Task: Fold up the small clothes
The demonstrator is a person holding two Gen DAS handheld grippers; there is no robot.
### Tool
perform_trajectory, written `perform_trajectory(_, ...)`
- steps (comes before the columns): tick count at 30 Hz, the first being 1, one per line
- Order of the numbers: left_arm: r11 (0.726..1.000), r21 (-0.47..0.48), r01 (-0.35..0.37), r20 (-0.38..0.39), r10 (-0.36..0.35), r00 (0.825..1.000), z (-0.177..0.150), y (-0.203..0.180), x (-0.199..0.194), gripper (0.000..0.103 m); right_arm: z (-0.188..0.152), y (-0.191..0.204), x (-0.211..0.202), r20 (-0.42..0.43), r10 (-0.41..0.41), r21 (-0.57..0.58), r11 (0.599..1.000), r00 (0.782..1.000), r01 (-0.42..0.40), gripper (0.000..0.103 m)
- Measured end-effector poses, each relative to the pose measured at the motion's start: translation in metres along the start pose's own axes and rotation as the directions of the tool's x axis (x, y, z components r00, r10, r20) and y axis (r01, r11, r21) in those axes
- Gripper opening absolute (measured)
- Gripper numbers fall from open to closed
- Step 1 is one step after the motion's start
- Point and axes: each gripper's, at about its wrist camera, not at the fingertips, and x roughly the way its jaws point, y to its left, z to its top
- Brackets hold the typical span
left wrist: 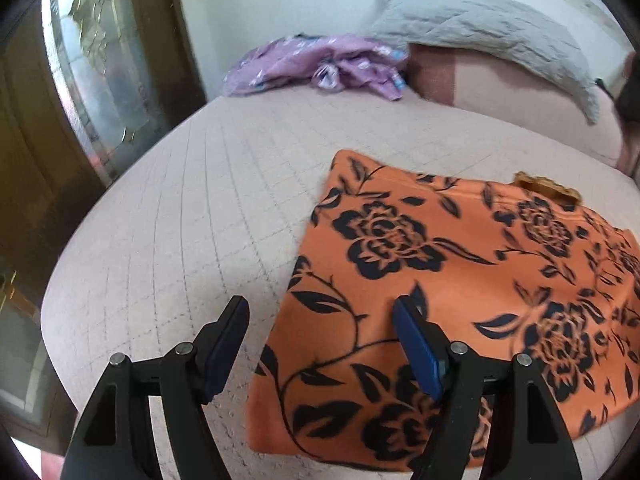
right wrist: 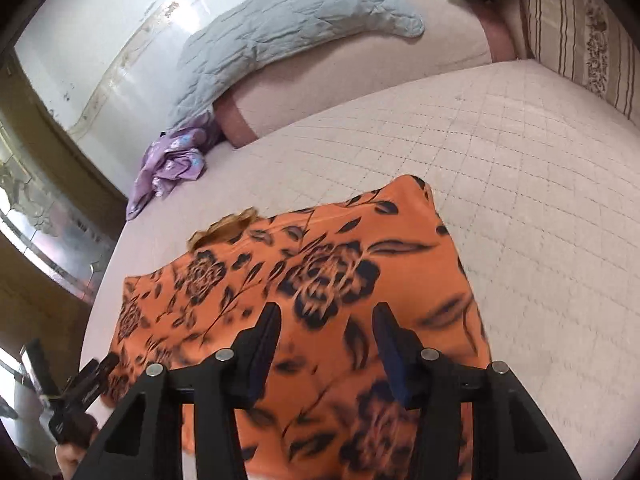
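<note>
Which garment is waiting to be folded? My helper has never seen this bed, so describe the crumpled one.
On the quilted pale bedspread, look to the far edge by the wall, beside the grey quilted pillow. There lies the purple garment, bunched up with small pale prints, unlike the flat orange floral cloth nearer.

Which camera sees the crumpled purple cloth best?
The left wrist view: the crumpled purple flowered cloth lies spread wide across the far edge of the bed, in plain sight. The right wrist view shows it smaller, bunched at the left beside the folded pink blanket.
</note>
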Motion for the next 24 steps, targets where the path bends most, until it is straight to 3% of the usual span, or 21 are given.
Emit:
perform_trajectory(3,1.0,-0.013,-0.008,-0.041,0.007,0.999,0.0,-0.002,0.015,0.075,-0.002,-0.017,0.036,-0.127,0.001,0.06,0.998,0.992,0.007,0.051)
perform_trajectory(10,1.0,-0.019,-0.004,0.013,0.004,1.0,0.001,-0.002,0.004,0.075,-0.011,-0.001,0.004,-0.037,0.038,0.005,0.999,0.999,-0.037,0.05)
perform_trajectory(14,1.0,-0.013,-0.007,0.085,0.008,0.996,0.002,-0.002,-0.011,0.075,-0.022,0.005,-0.023,0.004,0.092,-0.004,0.996,0.996,-0.092,0.05)
perform_trajectory(24,0.998,0.042,0.04,0.175,-0.047,0.984,0.002,-0.014,-0.035,0.075,-0.058,0.009,-0.065,0.022,0.204,0.017,0.979,0.979,-0.204,0.053)
